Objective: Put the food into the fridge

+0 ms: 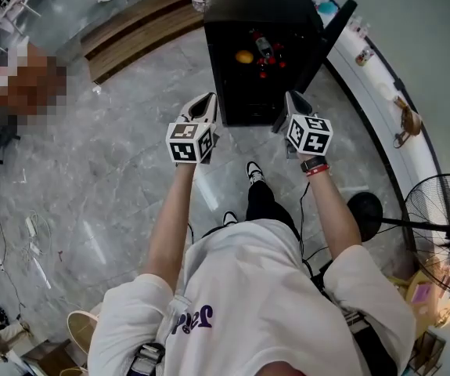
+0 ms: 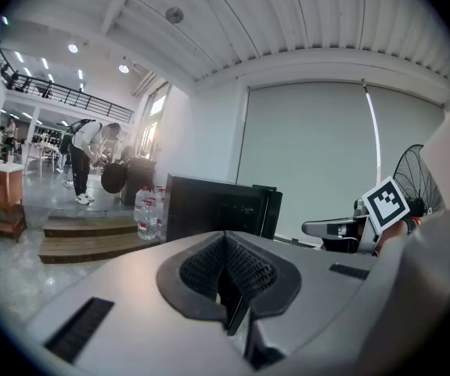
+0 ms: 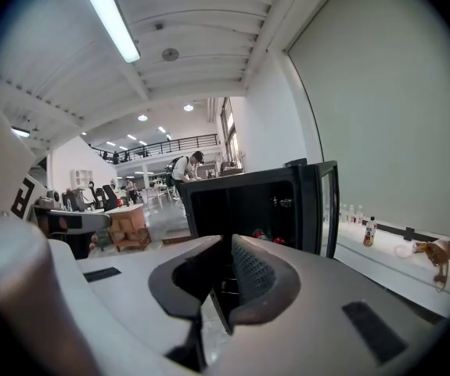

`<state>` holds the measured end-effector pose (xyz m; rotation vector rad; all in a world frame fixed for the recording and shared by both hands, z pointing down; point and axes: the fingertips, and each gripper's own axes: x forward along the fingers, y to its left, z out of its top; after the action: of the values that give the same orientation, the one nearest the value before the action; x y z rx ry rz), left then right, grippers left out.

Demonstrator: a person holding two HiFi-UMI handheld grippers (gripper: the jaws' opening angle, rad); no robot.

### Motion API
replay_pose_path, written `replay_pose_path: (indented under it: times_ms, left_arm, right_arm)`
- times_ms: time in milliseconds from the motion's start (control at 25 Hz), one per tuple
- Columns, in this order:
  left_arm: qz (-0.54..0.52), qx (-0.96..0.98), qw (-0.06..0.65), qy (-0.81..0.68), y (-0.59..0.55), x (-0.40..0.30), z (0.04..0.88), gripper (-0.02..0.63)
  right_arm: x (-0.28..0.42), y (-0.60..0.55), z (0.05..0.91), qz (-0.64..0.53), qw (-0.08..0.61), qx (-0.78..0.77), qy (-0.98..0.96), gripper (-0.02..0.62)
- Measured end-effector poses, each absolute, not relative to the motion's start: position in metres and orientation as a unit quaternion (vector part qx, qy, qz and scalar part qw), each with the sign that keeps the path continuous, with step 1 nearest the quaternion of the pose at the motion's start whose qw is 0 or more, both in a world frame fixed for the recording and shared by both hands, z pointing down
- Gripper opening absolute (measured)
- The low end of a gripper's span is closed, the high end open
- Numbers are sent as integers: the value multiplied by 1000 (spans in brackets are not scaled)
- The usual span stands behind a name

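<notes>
A black mini fridge [image 1: 262, 2] stands on the floor straight ahead with its door [image 1: 331, 34] swung open to the right. On its dark shelves lie an orange fruit [image 1: 244, 56], a bottle [image 1: 263, 47] and some red items [image 1: 265, 71]. My left gripper [image 1: 206, 101] hovers just before the fridge's lower left corner, shut and empty. Level with it, my right gripper [image 1: 295, 100] sits by the lower right corner, pads together with nothing between them. The right gripper view looks into the open fridge [image 3: 240, 202]; the left gripper view shows the fridge's side [image 2: 209, 206].
A wooden step [image 1: 138, 30] lies behind the fridge at the left, with water bottles [image 2: 148, 210] on it. A curved white ledge [image 1: 381, 84] runs along the right. A standing fan [image 1: 444, 233] is at my right. A person [image 2: 91, 147] bends over in the far background.
</notes>
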<state>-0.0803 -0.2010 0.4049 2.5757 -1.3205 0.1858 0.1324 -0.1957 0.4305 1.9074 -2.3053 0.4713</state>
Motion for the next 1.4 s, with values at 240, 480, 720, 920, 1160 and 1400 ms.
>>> replay_pose_path:
  times_ms: [240, 480, 720, 920, 1160, 1400]
  left_arm:
    - [59, 879, 103, -462, -186, -88, 398, 17]
    - [38, 871, 96, -480, -164, -104, 386, 17]
    - [37, 867, 62, -493, -147, -111, 374, 17]
    - [34, 863, 49, -502, -141, -116, 370, 17]
    - [34, 860, 35, -508, -138, -118, 373, 17]
    - [26, 860, 26, -509, -140, -117, 370, 17]
  right_arm:
    - [127, -177, 423, 143, 53, 633, -759, 41]
    - [120, -153, 409, 130, 43, 640, -756, 34]
    - [115, -133, 397, 119, 25, 645, -755, 21]
    - [108, -121, 387, 102, 16, 647, -756, 17]
    - [101, -111, 383, 83, 16, 651, -754, 15]
    - [100, -107, 380, 68, 12, 658, -750, 15]
